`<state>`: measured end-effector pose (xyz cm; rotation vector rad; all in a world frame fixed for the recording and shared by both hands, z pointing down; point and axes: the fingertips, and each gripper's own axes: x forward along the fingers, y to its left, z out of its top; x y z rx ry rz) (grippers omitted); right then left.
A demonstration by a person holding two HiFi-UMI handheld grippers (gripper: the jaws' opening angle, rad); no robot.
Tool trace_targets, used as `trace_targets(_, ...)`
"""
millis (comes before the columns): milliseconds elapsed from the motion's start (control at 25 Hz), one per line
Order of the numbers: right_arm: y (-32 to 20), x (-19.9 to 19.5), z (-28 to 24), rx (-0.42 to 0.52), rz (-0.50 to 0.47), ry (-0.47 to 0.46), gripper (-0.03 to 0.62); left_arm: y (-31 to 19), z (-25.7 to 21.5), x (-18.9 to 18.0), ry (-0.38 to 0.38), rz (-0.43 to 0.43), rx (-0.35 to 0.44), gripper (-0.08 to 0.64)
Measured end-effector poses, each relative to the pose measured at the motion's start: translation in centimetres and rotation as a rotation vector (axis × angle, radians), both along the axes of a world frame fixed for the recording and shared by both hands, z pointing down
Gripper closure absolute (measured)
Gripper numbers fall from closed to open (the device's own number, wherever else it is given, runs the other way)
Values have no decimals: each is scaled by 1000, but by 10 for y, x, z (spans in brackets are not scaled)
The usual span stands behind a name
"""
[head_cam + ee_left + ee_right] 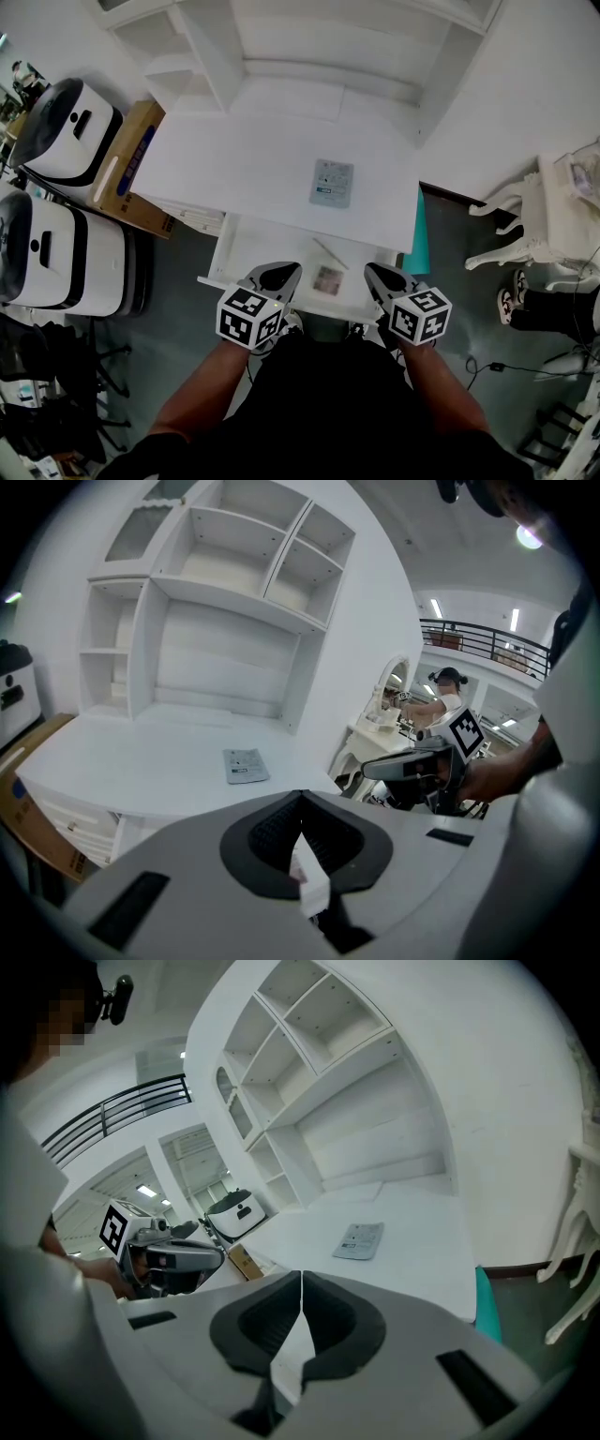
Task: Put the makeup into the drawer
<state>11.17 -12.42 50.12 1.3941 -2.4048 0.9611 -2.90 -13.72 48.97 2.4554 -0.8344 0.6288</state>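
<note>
Left gripper [278,277] and right gripper [382,278], both shut and empty, hover over the open drawer [246,246]; packet [332,183] lies ahead on the surface [234,159]. Reaching it closed risks pushing it away.

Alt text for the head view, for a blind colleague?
The left gripper and right gripper, both shut and empty, hover at the near edge of an open drawer holding a small packet and thin stick. A flat sachet lies on the white desk.

flat grey makeup packet [332,183] lies on the desktop [244,159]; drawer [270,246] stands open.
</note>
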Motion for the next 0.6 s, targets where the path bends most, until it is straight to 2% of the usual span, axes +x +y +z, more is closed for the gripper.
trace_targets(320, -1, 0, 4, -13, 3, -3, 563, 2, 0, 2, -1, 7, 4, 555)
trace_targets(480, -1, 0, 4, -10, 0, -1, 563, -2, -2, 0, 24, -32, 8, 555)
trace_targets(600, 0, -1, 5, -9, -2, 0, 563, -4, 0, -3, 13, -47, 7, 555)
